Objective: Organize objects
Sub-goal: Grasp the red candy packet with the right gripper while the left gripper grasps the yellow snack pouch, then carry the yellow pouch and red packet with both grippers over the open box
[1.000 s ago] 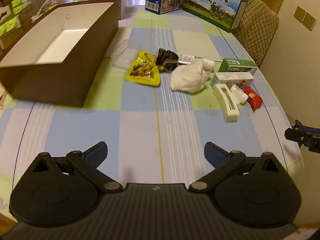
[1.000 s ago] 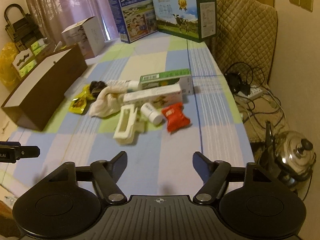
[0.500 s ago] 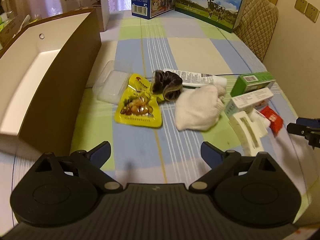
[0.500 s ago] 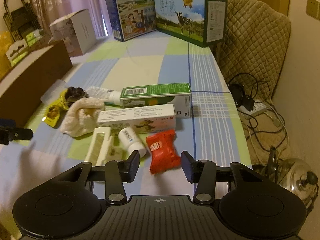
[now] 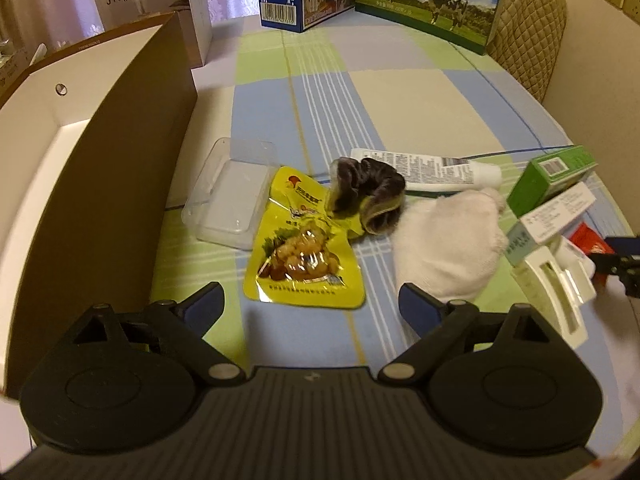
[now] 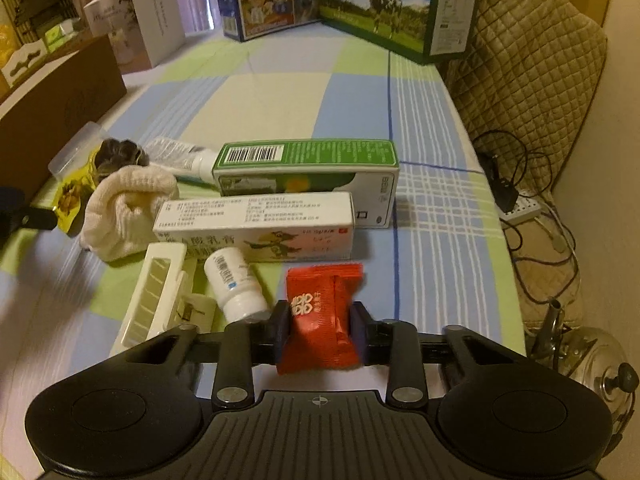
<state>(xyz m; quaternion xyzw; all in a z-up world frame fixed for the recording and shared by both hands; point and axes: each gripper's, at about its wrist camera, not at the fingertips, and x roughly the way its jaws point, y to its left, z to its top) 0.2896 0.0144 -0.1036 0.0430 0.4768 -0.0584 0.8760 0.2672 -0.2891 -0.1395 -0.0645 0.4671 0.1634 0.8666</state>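
Observation:
On the checked cloth lie a yellow snack pouch (image 5: 304, 248), a dark scrunchie (image 5: 368, 192), a white cloth (image 5: 448, 240), a tube (image 5: 432, 168) and a clear plastic case (image 5: 232, 204). My left gripper (image 5: 310, 298) is open, and the pouch's near edge lies between its fingertips. A brown box (image 5: 100, 160) with a white inside stands to its left. In the right wrist view my right gripper (image 6: 319, 320) is closing, its pads pressing both sides of a red packet (image 6: 320, 292). Beside it lie a white bottle (image 6: 234, 284), a white clip (image 6: 156, 300), a white carton (image 6: 256, 224) and a green carton (image 6: 308, 168).
Two milk cartons (image 6: 376, 4) and a humidifier box (image 5: 152, 0) stand at the table's far end. A quilted chair (image 6: 532, 64) is at the right edge. Below it on the floor are cables, a power strip (image 6: 520, 212) and a metal kettle (image 6: 588, 356).
Both grippers have come forward and down toward the pile. The right jaws have closed from wide open onto the red packet. The left jaws stay wide.

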